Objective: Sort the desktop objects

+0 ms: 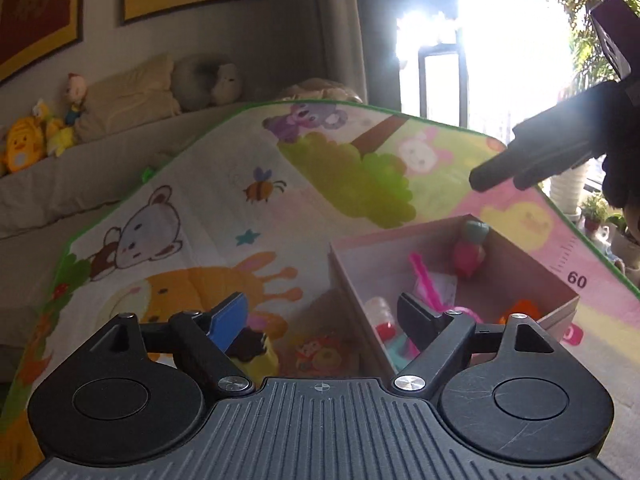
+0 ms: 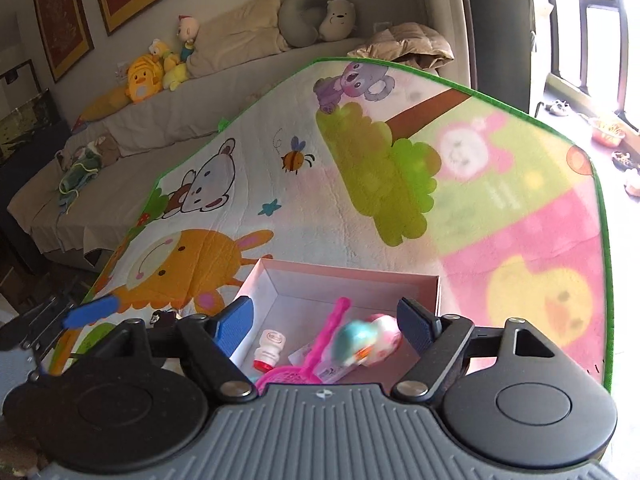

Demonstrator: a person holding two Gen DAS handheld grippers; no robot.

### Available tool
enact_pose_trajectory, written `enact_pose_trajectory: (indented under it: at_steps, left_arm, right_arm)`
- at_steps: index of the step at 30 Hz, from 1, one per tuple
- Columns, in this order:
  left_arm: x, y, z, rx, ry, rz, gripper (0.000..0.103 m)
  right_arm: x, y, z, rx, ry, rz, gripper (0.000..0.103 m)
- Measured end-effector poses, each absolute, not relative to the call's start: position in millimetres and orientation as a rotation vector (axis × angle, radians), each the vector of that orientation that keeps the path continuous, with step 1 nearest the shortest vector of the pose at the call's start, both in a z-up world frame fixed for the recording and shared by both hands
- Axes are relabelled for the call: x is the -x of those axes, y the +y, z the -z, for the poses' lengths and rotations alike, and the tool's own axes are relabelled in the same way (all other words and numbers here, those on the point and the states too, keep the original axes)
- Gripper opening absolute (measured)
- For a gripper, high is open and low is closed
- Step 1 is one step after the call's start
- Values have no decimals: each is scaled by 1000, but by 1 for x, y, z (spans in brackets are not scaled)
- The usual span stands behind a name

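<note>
A pink cardboard box [image 2: 304,268] sits on the cartoon play mat [image 2: 360,200] and also shows in the left wrist view [image 1: 532,280]. It holds a pink scoop [image 2: 320,344], a small white bottle with a red base [image 2: 271,350], a pink and teal toy [image 2: 372,340] and a packet. My right gripper [image 2: 328,320] is open above the box, holding nothing. My left gripper [image 1: 324,320] is open, low over the mat beside the box's left wall. A small yellow and dark toy [image 1: 256,354] lies on the mat under its left finger.
The right gripper's body [image 1: 552,152] hangs over the box in the left wrist view. A sofa [image 2: 160,120] with plush toys and pillows stands behind the mat. A bright window [image 1: 500,40] and plants are at the right.
</note>
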State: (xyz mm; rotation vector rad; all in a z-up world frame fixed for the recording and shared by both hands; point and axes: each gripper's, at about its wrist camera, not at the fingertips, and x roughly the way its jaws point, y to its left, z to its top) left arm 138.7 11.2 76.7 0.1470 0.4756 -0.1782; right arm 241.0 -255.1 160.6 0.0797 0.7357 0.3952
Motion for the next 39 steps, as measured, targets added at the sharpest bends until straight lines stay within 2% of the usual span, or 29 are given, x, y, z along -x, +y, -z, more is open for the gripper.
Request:
enact_pose_trajectory:
  at_steps: [5, 11, 17, 20, 21, 23, 26, 29, 31, 34, 39]
  left_arm:
    - [-99, 46, -41, -159, 518, 75, 95]
    - [-79, 89, -20, -56, 563, -15, 97]
    - [-76, 105, -10, 38, 572, -3, 97]
    - [-69, 103, -12, 37, 527, 15, 100]
    - [-69, 102, -12, 36, 520, 20, 100]
    - [-67, 102, -12, 40, 507, 38, 100]
    - [-66, 104, -13, 56, 513, 73, 101]
    - [-64, 106, -12, 86, 548, 139, 102]
    - [-63, 102, -12, 78, 546, 145, 103]
    - [-64, 94, -10, 47, 551, 149, 103]
    - [-66, 96, -8, 56, 555, 134, 103]
  right_arm:
    - [-251, -232, -158, -50, 756, -396, 84]
    - [-254, -153, -148, 31, 817, -504, 85]
    - [-277, -53, -111, 51, 975, -608, 85]
    - [-280, -10, -89, 166, 954, -595, 84]
    - [-282, 0, -82, 200, 956, -587, 81]
    - [-286, 10, -71, 211, 995, -599, 55]
    - [-281, 7, -67, 173, 1052, -645, 49]
    - [-262, -1, -71, 189, 1184, -788, 48]
    - [-247, -9, -88, 220, 1146, -840, 50]
    - [-249, -12, -103, 195, 1056, -773, 70]
    - [-286, 8, -69, 12, 1148, -665, 71]
